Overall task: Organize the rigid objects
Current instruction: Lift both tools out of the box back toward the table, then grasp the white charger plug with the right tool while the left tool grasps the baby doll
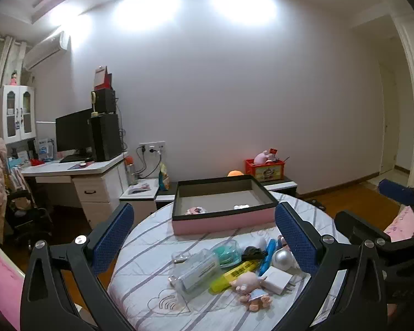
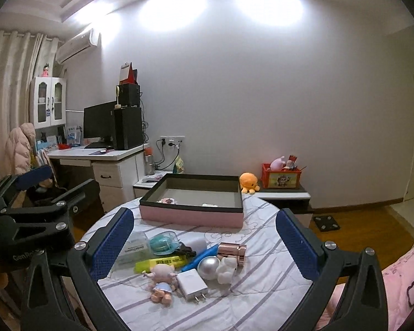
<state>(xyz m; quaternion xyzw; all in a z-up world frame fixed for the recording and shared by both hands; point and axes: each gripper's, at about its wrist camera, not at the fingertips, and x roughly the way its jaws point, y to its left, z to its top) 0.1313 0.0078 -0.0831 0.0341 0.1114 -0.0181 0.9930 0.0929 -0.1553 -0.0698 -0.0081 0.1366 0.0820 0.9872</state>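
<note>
Both grippers hover level over my round table, which is covered by a striped cloth. My left gripper stands spread wide with nothing between its blue pads; my right gripper is likewise at full spread and grips nothing.

The loose objects lie in a cluster on the near half of the table, between the fingers in both views: a pink pig figurine, a white plug charger, a silver ball, a white toy, a rose-gold cylinder, a blue pen, a yellow highlighter, a teal round case, a black clip and a clear plastic floss box.

Behind the cluster, on the far side of the table, sits the pink tray with a black rim. Two small items lie inside it, too small for me to identify.

An orange plush octopus sits just beyond the tray's right corner
</note>
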